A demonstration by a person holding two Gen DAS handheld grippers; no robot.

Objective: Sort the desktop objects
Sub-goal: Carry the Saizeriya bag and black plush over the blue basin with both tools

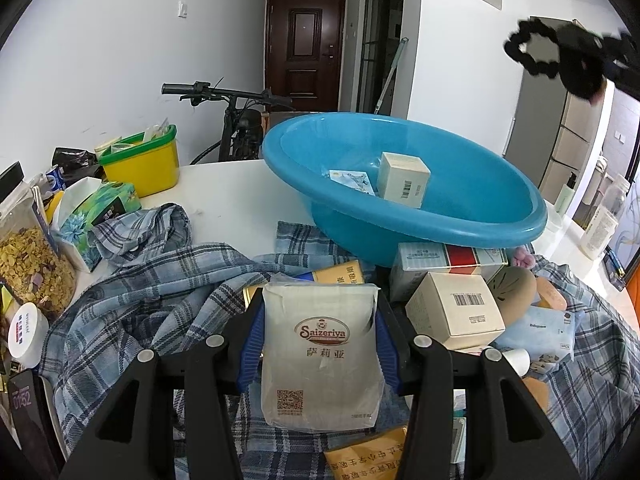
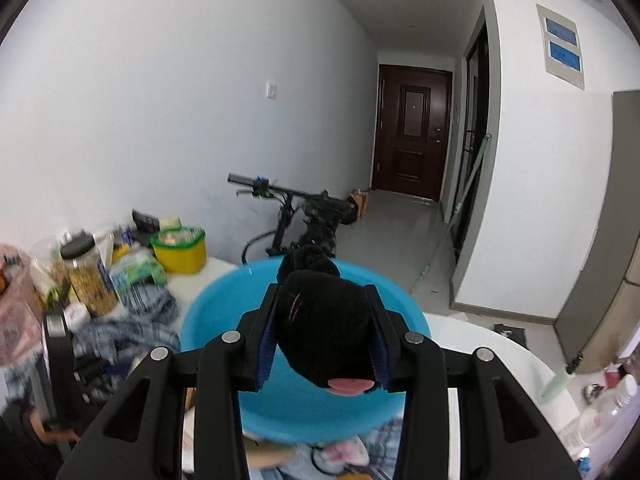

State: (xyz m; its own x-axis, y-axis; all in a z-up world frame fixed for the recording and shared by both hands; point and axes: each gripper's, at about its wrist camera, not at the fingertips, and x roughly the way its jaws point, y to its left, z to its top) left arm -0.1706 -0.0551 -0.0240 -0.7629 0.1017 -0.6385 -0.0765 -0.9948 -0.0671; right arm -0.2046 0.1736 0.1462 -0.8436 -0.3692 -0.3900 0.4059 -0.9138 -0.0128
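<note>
My left gripper (image 1: 320, 336) is shut on a white Saizeriya wet-wipe packet (image 1: 320, 356), held above the cluttered plaid shirt (image 1: 132, 300). The blue basin (image 1: 472, 184) stands just behind, holding a cream box (image 1: 404, 180) and a small blue packet (image 1: 352, 182). My right gripper (image 2: 322, 340) is shut on a black plush toy (image 2: 324, 328) with a pink tongue, held above the blue basin (image 2: 224, 312). The toy and right gripper show at the upper right of the left wrist view (image 1: 568, 56).
Boxes (image 1: 456, 308), a tan round object and tissue packs lie right of the packet. A yellow tub (image 1: 140, 160), tissue pack (image 1: 96, 212), cereal jar (image 1: 32, 264) and white jar stand left. Bottles (image 1: 600, 224) stand at the right edge. A bike (image 2: 296, 216) leans behind the table.
</note>
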